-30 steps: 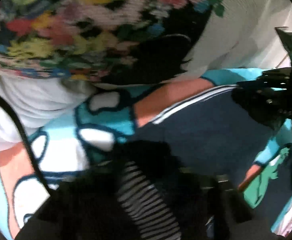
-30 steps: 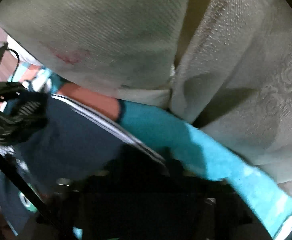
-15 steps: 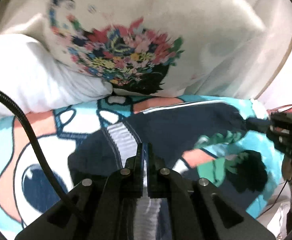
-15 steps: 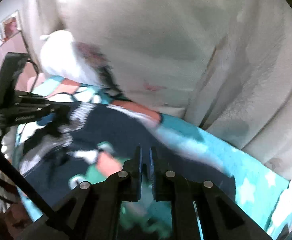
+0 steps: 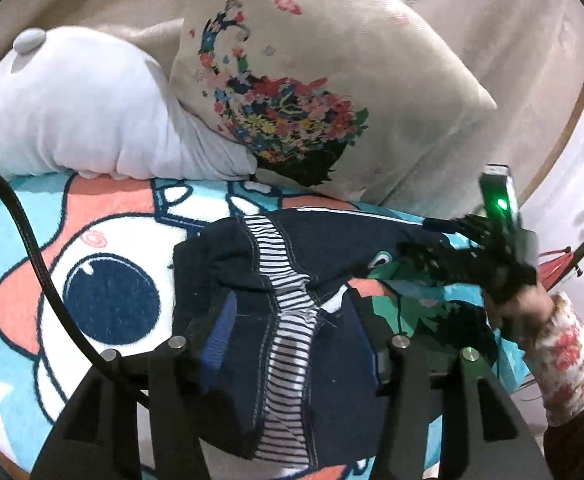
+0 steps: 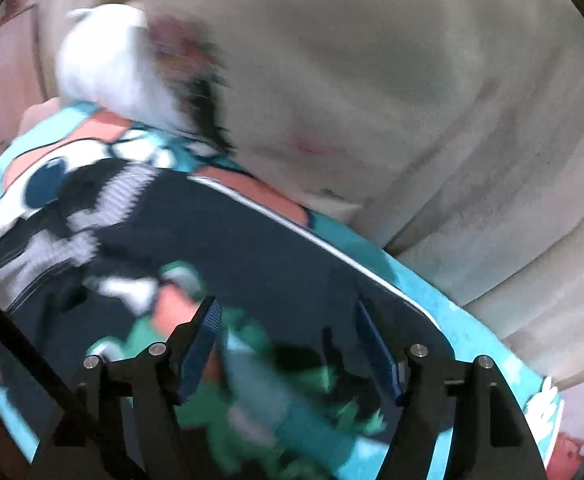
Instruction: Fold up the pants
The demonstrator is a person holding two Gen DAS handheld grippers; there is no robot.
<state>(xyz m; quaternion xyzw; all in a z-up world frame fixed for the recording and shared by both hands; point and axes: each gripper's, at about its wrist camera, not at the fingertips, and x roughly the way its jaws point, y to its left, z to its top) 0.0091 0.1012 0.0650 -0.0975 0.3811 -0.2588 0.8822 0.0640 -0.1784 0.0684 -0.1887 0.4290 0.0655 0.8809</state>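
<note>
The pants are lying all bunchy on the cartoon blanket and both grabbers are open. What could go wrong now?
1. The navy pants lie rumpled, their striped waistband twisted; folding now would likely trap creases.
2. Both the left gripper and the right gripper have just opened, nothing pinched. A careless grab might catch the cartoon blanket too.
3. The flowered cushion sits close behind, so a flipped leg could land on it.

Left gripper, jaws just opened, hovers over navy pants with striped waistband on a cartoon blanket; the right gripper, blurred, sits at three o'clock, floral pillow at twelve.
</note>
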